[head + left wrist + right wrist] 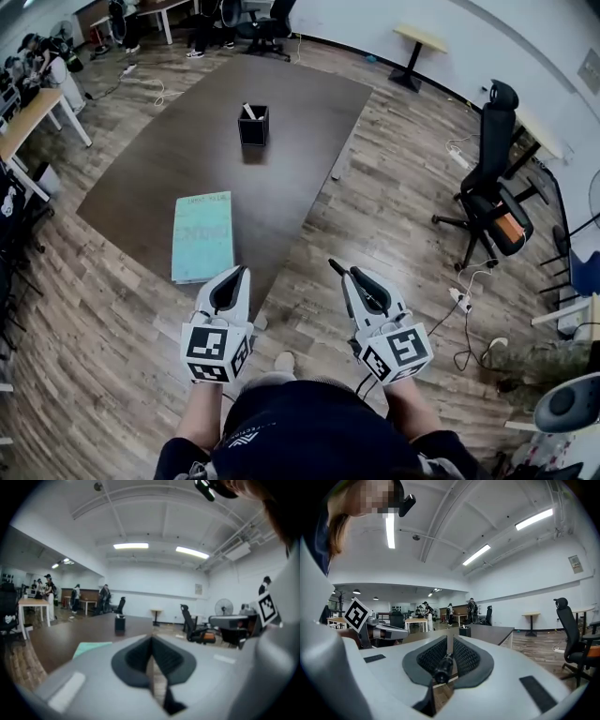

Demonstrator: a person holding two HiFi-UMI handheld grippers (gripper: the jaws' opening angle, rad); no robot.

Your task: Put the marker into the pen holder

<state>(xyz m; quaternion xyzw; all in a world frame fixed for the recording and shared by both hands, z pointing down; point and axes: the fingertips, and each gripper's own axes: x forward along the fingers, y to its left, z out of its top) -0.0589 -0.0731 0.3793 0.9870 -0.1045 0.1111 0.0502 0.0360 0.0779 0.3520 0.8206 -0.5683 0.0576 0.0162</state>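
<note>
The slim black marker (338,277) is clamped between the ribbed dark pads of the white right gripper (356,281), its tip poking past the jaws toward the far left. The right gripper view shows the marker's barrel (443,666) pressed between both pads. This gripper hangs off the near right edge of the dark brown wooden table (300,141), above plank flooring. The white left gripper (239,274), near the table's near corner, has its jaws together with nothing between them. The square black pen holder (253,127) stands upright far across the table with a white item in it, well apart from the marker. A teal rectangular book (202,236) lies flat near the left gripper.
</note>
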